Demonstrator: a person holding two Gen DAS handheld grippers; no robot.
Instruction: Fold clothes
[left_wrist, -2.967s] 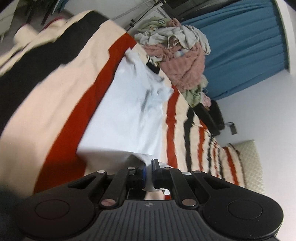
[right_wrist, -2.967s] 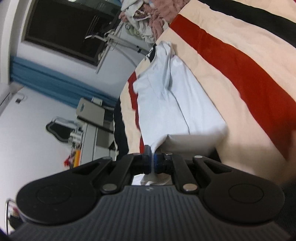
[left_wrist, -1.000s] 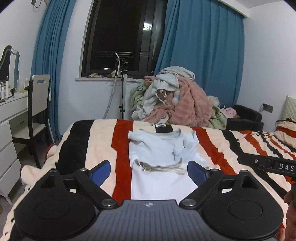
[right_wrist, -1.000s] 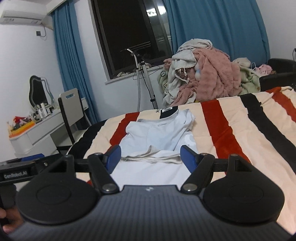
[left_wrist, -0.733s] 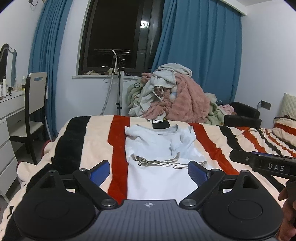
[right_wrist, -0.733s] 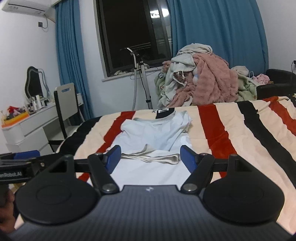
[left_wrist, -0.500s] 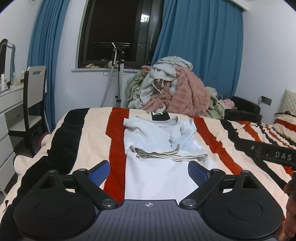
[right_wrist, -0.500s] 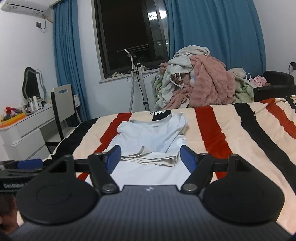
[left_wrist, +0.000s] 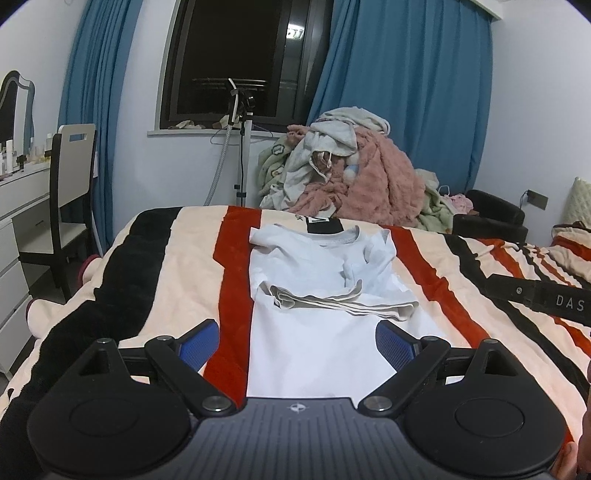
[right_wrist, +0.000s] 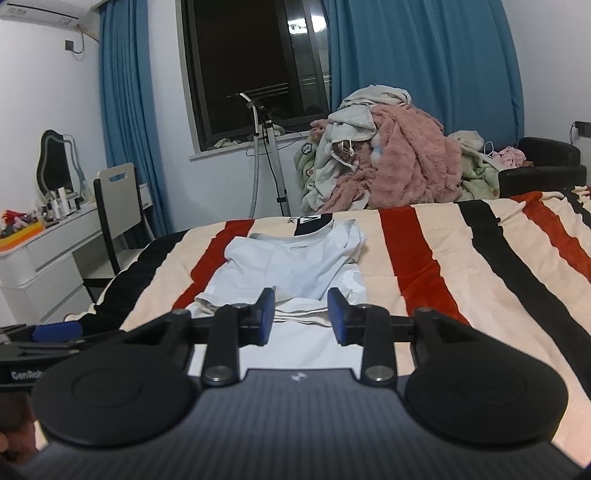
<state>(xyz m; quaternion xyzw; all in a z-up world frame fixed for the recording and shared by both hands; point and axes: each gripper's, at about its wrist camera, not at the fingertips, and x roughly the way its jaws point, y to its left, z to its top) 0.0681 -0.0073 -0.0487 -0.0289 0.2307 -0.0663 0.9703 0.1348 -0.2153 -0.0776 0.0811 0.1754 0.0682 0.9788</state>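
Where its hem is doubled back, the pale T-shirt (left_wrist: 325, 280) lies flat.

left gripper (left_wrist: 297, 341): black, blue pads | right gripper (right_wrist: 301, 315): black, blue pads, silver screws

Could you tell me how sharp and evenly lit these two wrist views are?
Left wrist: sharp, fisheye-bowed curtains, dark window with a lamp glare. Right wrist: equally sharp, walls curve at the edges, soft room light on the shirt.
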